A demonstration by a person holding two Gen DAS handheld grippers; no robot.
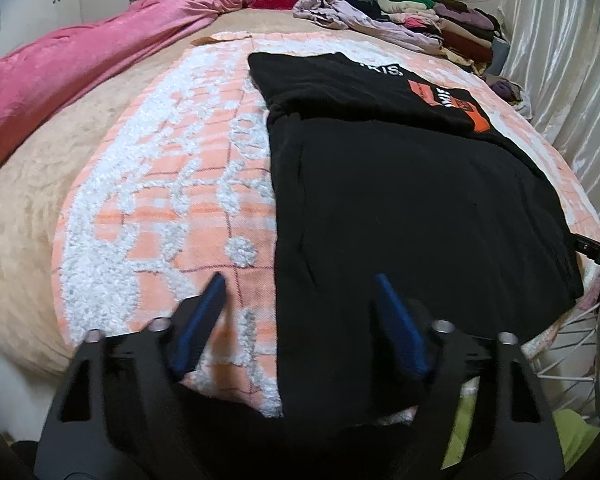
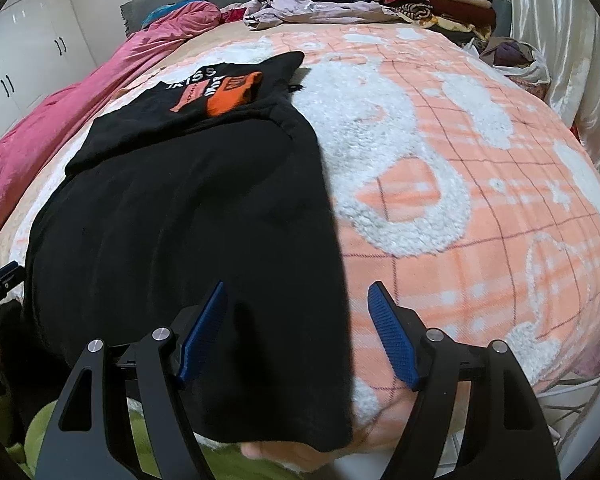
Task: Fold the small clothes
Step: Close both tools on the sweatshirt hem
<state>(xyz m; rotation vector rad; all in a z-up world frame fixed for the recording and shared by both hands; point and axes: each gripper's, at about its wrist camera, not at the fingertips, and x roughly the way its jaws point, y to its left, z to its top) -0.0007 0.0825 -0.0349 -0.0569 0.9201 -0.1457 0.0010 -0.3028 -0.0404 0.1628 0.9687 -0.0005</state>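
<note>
A black shirt [image 1: 412,208] lies spread flat on a bed, its far end folded back so that an orange and white print [image 1: 448,100] faces up. It rests on a peach and white checked blanket [image 1: 172,200] with fluffy white patches, and its near hem reaches the bed's near edge. In the right wrist view the same black shirt [image 2: 180,232] fills the left half of the picture, with the blanket [image 2: 480,200] bare to its right.

The left claw [image 1: 298,280] is spread, with nothing pinched. Its left blue finger [image 1: 204,320] stands over the blanket and its right one over the cloth, so the shirt's left edge runs between them near the hem. The pads do not press on the fabric.

The right claw [image 2: 296,288] is also spread wide and empty. Its left finger [image 2: 204,332] hangs over the black cloth, its right one over the blanket, and the shirt's right edge passes between them. Whether the tips touch the cloth cannot be told.

Under the checked blanket lies a beige bedspread [image 1: 32,216]. A pink quilt [image 1: 72,64] is bunched along the bed's left side. At the far end sit a crumpled lilac garment [image 1: 348,16] and a stack of folded clothes [image 1: 448,20] in mixed colours. A shiny white curtain [image 1: 560,60] hangs on the right, and white cupboard doors [image 2: 32,40] with dark handles stand on the left. Some lime-green fabric [image 2: 140,452] shows at the near edge, below the hem.
</note>
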